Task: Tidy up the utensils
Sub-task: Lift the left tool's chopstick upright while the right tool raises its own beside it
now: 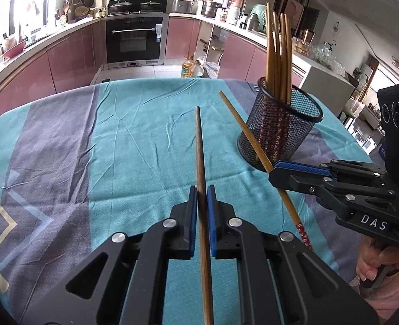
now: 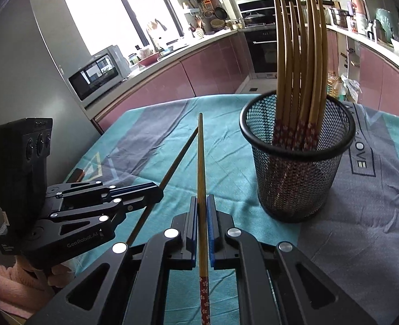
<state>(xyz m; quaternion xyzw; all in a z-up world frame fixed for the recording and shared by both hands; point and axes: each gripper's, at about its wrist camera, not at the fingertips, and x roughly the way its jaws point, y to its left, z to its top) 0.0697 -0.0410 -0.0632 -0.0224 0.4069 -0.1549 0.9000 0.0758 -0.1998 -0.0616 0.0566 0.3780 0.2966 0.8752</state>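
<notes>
Both grippers each clamp one chopstick: your left gripper (image 1: 202, 189) is closed on the dark chopstick (image 1: 199, 146), your right gripper (image 2: 202, 200) is closed on the light chopstick (image 2: 201, 162) with the red flowered end behind the pads. The mesh holder (image 2: 297, 173) stands on the teal tablecloth (image 1: 145, 140) just right of both, already holding a bundle of chopsticks (image 2: 299, 62). Lift one at a time, tip it upright, flowered end down, over the free rim space, avoid knocking the bundle, release only once it's inside

daylight, bright | window (image 2: 118, 8) blown out | fisheye bends edges | dark vignette corners | focus sharp
</notes>
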